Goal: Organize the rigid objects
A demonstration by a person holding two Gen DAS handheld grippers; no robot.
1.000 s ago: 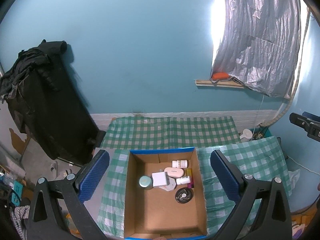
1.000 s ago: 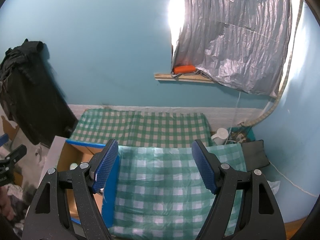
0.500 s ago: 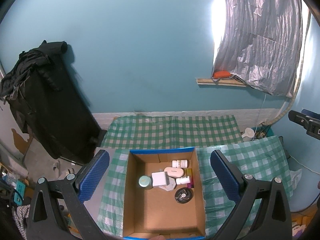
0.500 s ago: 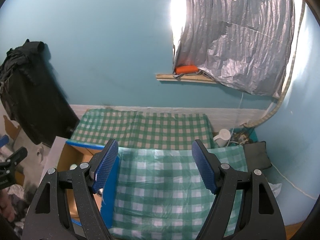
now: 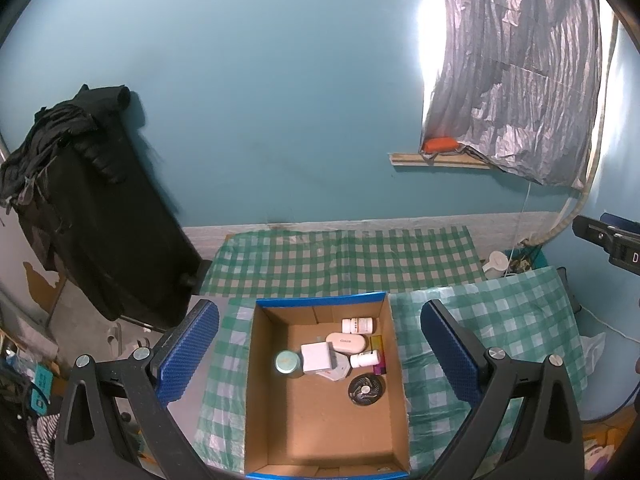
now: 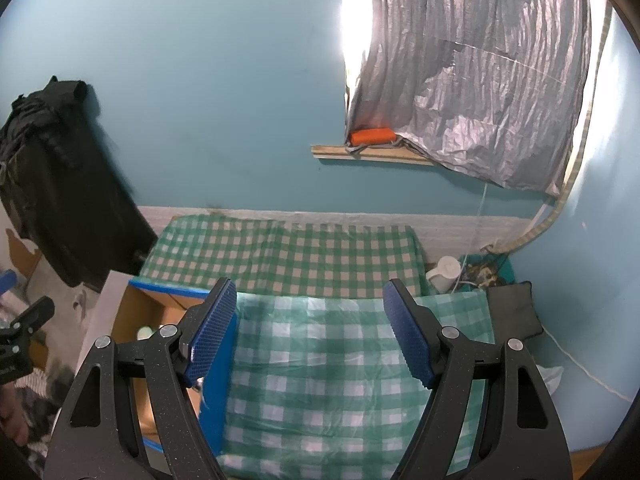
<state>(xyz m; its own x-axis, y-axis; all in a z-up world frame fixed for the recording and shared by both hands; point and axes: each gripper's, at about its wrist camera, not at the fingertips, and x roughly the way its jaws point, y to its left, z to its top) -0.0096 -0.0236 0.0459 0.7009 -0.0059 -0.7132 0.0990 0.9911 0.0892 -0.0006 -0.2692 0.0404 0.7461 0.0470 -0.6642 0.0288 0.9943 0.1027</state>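
Observation:
An open cardboard box (image 5: 256,392) with blue edges sits on the green checked cloth. Inside lie two white pill bottles (image 5: 357,325), a white oval case (image 5: 346,343), a white square box (image 5: 317,357), a teal-lidded jar (image 5: 287,362), a black round disc (image 5: 365,389) and a purple item (image 5: 378,354). My left gripper (image 5: 320,356) is open and empty, high above the box. My right gripper (image 6: 310,332) is open and empty above the bare cloth (image 6: 320,360) right of the box (image 6: 218,392).
A teal wall stands behind the table. Black clothing (image 5: 80,208) hangs at the left. A silver sheet (image 5: 516,80) hangs over a wooden ledge with an orange object (image 5: 440,145). A white kettle (image 6: 444,274) stands at the back right.
Both grippers have drifted slightly; the views shift a little. Nothing was taken hold of or let go.

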